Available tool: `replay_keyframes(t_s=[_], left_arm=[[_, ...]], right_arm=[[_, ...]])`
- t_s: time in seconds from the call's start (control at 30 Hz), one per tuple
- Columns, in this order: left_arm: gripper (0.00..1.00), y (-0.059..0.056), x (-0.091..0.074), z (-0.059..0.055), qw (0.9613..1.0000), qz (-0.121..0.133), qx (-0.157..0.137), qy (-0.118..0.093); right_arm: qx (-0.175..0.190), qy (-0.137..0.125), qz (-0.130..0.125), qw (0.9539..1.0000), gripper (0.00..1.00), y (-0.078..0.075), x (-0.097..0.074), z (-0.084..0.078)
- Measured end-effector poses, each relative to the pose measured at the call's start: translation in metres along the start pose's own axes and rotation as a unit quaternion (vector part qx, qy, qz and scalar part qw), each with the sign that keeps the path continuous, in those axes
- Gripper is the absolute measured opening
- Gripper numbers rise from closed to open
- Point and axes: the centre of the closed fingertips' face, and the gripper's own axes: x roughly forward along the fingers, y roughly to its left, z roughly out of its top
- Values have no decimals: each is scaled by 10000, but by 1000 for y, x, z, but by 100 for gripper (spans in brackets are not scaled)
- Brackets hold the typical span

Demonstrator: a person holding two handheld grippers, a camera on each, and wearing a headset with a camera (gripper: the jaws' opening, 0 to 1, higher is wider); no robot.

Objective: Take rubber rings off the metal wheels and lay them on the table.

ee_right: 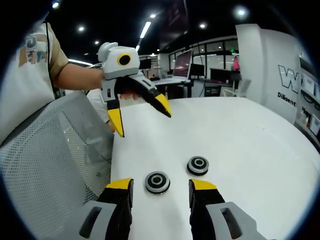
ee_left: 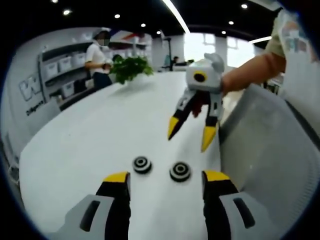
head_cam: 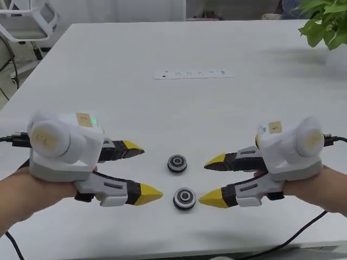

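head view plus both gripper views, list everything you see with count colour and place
small round metal wheels with black rubber rings: 2, silver and black, on the table between the grippers, one nearer
large white table: 1, white, under everything
flat white power strip: 1, white, far middle of table
leafy green plant: 1, green, far right corner
grey mesh chair: 1, grey, at the near table edge
black cable: 1, black, near right edge
left gripper: 1, white with yellow tips, open
right gripper: 1, same colours, open
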Motion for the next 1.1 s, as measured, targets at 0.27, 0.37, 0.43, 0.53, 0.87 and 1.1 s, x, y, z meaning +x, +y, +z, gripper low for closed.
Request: replay_keyframes(t_s=[0.27,0.37,0.43,0.53,0.87,1.1], left_arm=[[53,-6,14,-10,9996,-220,-3,171],[52,-8,18,-12,9993,-290,40,234],[50,-8,21,-11,9991,-331,62,240],[47,-10,26,-10,9989,-421,20,218],[42,-15,46,-17,9976,-617,-38,322],[33,-21,57,-20,9965,-742,-40,386]], right_arm=[[64,101,142,9998,38,1,7,-8],[56,158,180,9997,37,2,10,-11],[34,190,227,9996,36,3,12,-12],[-9,254,266,9993,35,5,15,-15],[74,325,307,9990,32,2,19,-24],[87,353,345,9987,31,4,21,-26]])
